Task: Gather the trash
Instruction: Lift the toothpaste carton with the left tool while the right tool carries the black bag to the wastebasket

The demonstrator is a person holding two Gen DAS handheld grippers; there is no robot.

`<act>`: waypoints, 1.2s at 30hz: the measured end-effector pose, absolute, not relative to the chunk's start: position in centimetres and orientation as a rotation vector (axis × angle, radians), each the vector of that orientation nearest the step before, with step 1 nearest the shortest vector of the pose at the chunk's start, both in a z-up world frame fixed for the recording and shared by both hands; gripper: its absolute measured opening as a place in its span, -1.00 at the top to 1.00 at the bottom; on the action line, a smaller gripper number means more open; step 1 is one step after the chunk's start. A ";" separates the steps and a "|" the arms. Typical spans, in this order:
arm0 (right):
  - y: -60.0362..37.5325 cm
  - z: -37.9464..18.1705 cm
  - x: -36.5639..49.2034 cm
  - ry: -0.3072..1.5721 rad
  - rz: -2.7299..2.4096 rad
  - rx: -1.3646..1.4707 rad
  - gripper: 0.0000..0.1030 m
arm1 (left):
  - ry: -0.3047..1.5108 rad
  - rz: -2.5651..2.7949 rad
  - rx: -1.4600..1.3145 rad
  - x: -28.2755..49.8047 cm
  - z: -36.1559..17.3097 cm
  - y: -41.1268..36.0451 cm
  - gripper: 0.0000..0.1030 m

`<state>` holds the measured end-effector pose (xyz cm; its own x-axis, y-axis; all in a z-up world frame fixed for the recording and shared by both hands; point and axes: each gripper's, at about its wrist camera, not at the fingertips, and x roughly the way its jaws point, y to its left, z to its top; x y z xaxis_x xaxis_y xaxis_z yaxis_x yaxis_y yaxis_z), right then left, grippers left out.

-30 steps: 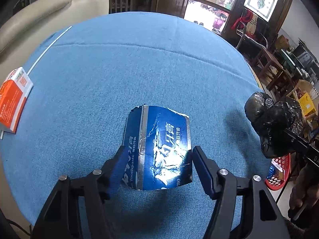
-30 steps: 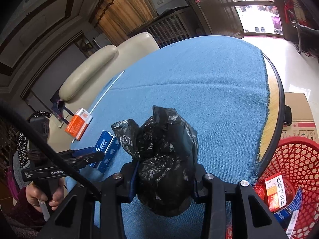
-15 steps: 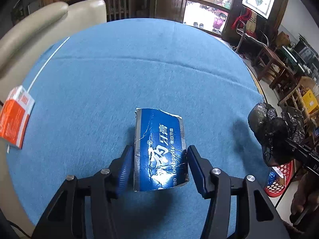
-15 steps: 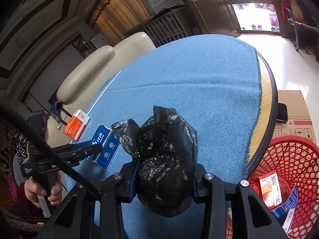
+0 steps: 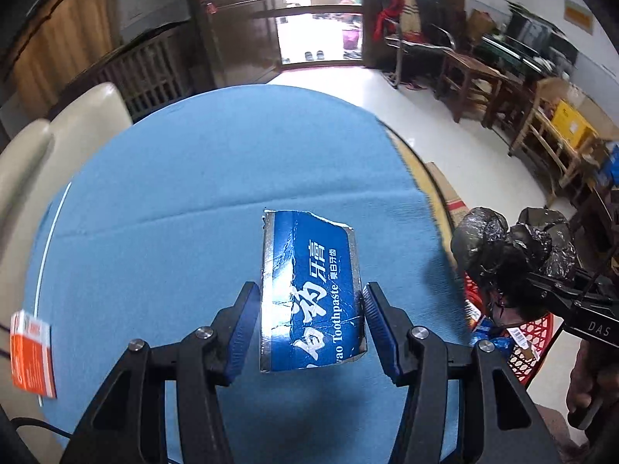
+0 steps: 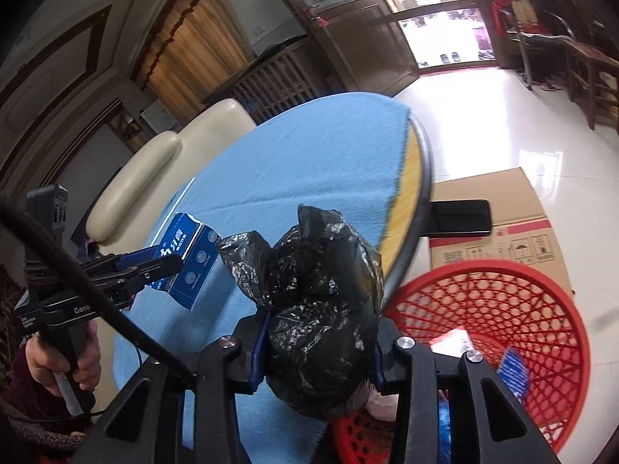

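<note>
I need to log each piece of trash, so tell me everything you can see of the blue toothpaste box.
The toothpaste box is a flattened blue cardboard carton with silver edges, white Chinese characters and the word "Toothpaste". Its far end is torn ragged and the print is creased. The left hand-held gripper clamps it by its two long edges, lifted clear above the blue tablecloth. The right wrist view shows round marks on its side panel.

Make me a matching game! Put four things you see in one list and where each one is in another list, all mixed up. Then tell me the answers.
Things:
1. blue toothpaste box
2. black plastic bag
3. orange box
4. red basket

Places:
A. on the floor beside the table
B. lying on the blue tablecloth
C. held by the right gripper
D. held by the left gripper

Pairs: 1-D, 2-C, 3-B, 4-A
</note>
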<state>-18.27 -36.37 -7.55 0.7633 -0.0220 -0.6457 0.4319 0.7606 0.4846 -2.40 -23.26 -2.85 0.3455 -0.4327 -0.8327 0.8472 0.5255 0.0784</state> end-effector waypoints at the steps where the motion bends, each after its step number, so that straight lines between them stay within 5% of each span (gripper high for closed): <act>1: -36.8 -7.6 -18.9 0.661 -0.283 0.675 0.17 | 0.853 -0.905 0.579 -2.9 -2.9 -24.0 -0.10; 36: -40.6 -10.1 -29.6 0.685 -0.498 0.809 0.17 | 0.922 -1.180 0.731 -12.9 -6.4 -31.2 -0.10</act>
